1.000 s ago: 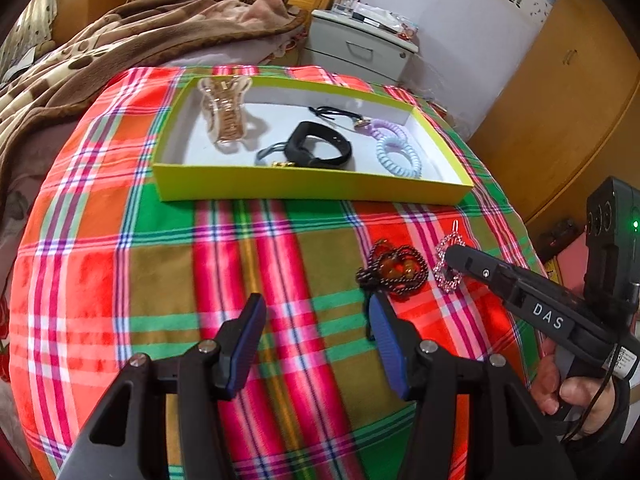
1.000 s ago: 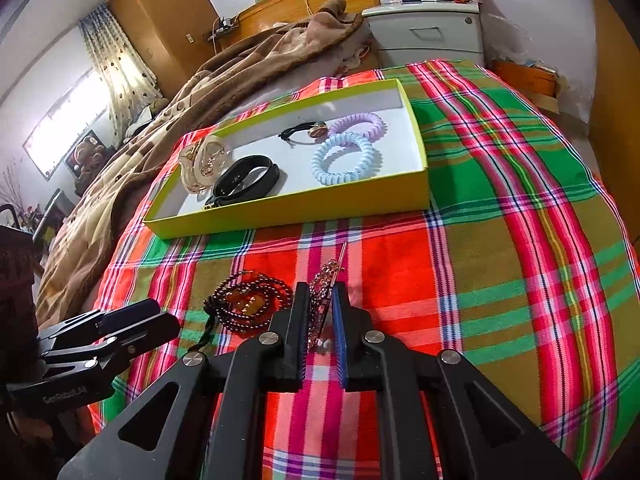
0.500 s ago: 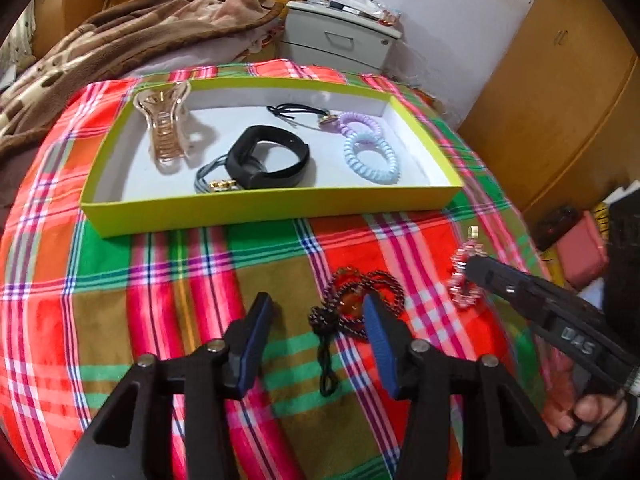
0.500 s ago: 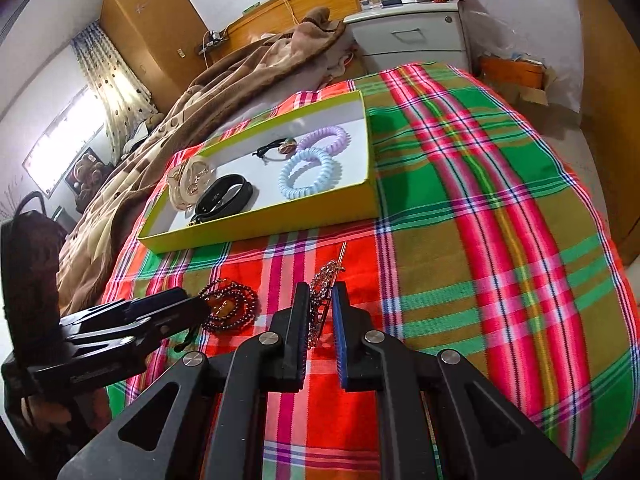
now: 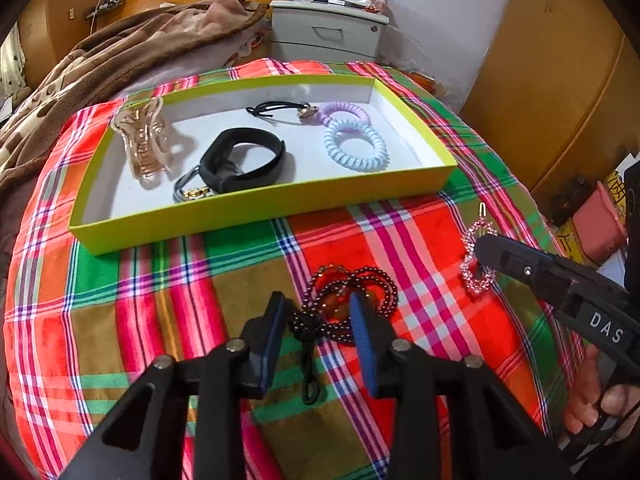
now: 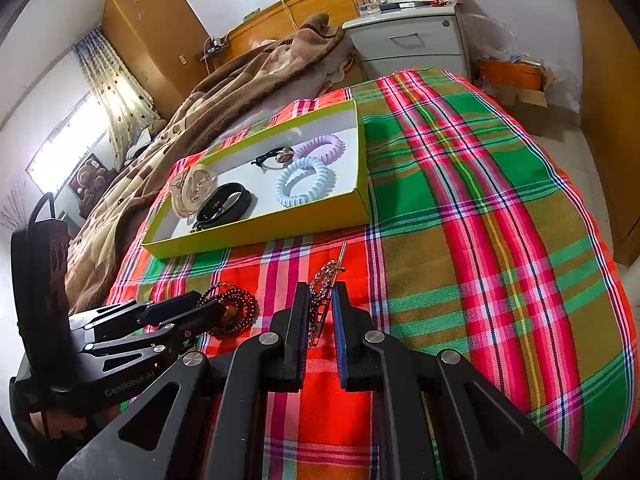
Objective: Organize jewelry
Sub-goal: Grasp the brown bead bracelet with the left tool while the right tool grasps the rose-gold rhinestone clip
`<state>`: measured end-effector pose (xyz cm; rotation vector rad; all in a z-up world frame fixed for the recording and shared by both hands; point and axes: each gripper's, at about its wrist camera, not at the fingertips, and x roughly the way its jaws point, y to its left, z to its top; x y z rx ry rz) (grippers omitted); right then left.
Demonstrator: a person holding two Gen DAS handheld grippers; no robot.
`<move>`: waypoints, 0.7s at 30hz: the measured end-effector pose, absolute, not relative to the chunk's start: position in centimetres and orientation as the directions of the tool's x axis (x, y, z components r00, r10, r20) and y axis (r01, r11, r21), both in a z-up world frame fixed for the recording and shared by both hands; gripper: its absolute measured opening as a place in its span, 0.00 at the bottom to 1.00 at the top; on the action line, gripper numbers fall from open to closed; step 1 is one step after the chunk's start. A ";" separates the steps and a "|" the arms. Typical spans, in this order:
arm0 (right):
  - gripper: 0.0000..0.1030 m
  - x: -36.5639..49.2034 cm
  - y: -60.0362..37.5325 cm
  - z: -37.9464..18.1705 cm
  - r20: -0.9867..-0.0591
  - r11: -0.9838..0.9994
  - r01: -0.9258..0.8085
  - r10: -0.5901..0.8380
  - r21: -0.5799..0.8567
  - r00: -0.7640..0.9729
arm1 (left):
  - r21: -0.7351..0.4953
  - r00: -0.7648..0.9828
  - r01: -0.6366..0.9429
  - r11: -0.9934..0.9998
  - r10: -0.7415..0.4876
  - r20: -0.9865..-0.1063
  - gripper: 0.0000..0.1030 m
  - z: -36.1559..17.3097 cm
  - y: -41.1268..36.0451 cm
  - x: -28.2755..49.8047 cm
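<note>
Glossy dark beaded bracelet (image 5: 352, 304) on matt woven plaid cloth (image 5: 160, 300)

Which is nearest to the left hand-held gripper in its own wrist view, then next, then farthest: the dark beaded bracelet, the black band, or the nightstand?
1. Dark beaded bracelet: on the plaid cloth, between the closing fingers of the left hand-held gripper.
2. Black band: inside the yellow-green tray, mid-scene.
3. Nightstand: against the back wall, beyond the bed.

2 coil ties (image 5: 355, 150), 1 claw clip (image 5: 141, 141), 1 black band (image 5: 244, 164), 1 bead bracelet (image 5: 352, 292), 1 tray (image 5: 256, 212).
</note>
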<state>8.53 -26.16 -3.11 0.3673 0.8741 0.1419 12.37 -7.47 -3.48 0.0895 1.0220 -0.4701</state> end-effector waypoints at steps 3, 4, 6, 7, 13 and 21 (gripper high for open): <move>0.11 8.4 -26.3 -3.0 -0.719 0.927 0.027 0.271 0.373 0.640 | -0.147 0.434 0.421 0.895 -0.340 -0.834 0.28 -3.5 -7.6 12.2; 0.11 8.4 -26.3 -3.0 -0.719 0.927 0.027 0.271 0.373 0.640 | -0.154 0.431 0.424 0.893 -0.348 -0.833 0.25 -3.4 -7.6 12.0; 0.11 8.3 -26.4 -3.0 -0.718 0.927 0.028 0.270 0.373 0.641 | -0.158 0.433 0.425 0.891 -0.354 -0.829 0.21 -3.3 -7.6 11.7; 0.11 8.3 -26.4 -3.0 -0.718 0.927 0.029 0.269 0.374 0.641 | -0.161 0.433 0.426 0.890 -0.357 -0.828 0.21 -3.3 -7.6 11.7; 0.11 8.3 -26.4 -3.1 -0.718 0.926 0.028 0.273 0.377 0.641 | -0.188 0.433 0.421 0.887 -0.379 -0.818 0.14 -3.1 -7.3 11.8; 0.11 8.3 -26.5 -3.0 -0.717 0.926 0.028 0.272 0.377 0.642 | -0.194 0.457 0.416 0.889 -0.388 -0.800 0.14 -2.4 -7.0 11.9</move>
